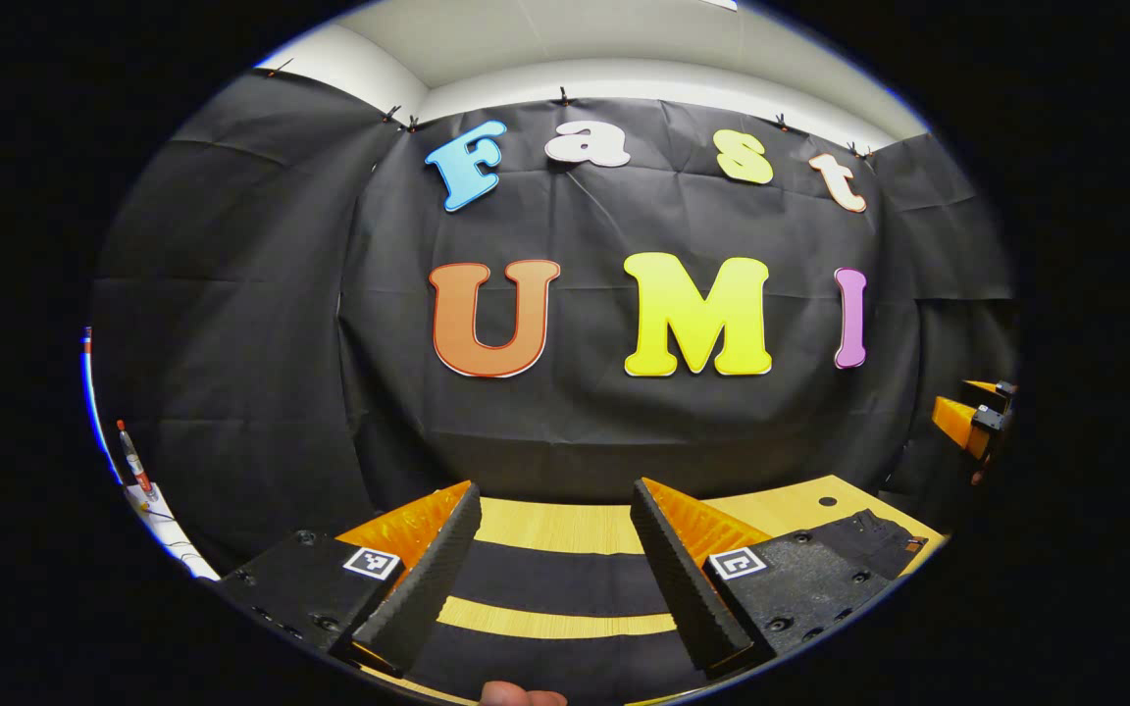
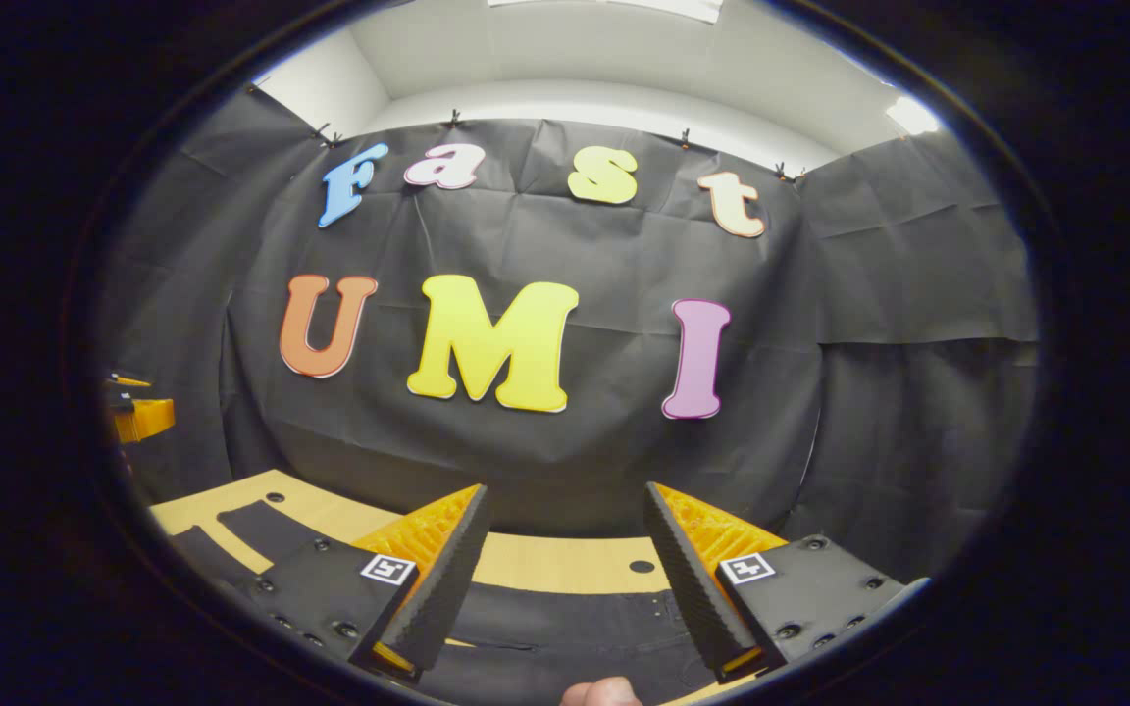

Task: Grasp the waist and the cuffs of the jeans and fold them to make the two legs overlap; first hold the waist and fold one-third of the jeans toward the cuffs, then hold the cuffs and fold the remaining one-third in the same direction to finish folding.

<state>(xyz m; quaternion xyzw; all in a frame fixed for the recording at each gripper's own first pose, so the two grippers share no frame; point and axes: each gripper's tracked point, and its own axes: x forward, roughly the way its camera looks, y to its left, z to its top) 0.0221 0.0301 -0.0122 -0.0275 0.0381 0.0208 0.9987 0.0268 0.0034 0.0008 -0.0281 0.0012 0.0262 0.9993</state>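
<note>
Dark jeans (image 1: 555, 580) lie flat on a wooden table (image 1: 565, 525), the two legs showing as two dark bands with a strip of wood between them. My left gripper (image 1: 553, 505) hovers open above the legs, holding nothing. The waist end (image 1: 874, 539) lies off to its right. In the right gripper view the waist part of the jeans (image 2: 565, 637) lies under my right gripper (image 2: 566, 500), which is open and holds nothing. The legs (image 2: 231, 529) run off to its left. Each view catches the other gripper at its edge (image 1: 967, 422) (image 2: 138, 412).
The table (image 2: 545, 564) has small round holes (image 2: 641, 566) (image 1: 827, 501) and ends at the black cloth wall just behind. A white strip with a red-tipped tool (image 1: 133, 461) stands at the far left. A thumb (image 1: 521, 694) (image 2: 599, 691) shows at each view's bottom.
</note>
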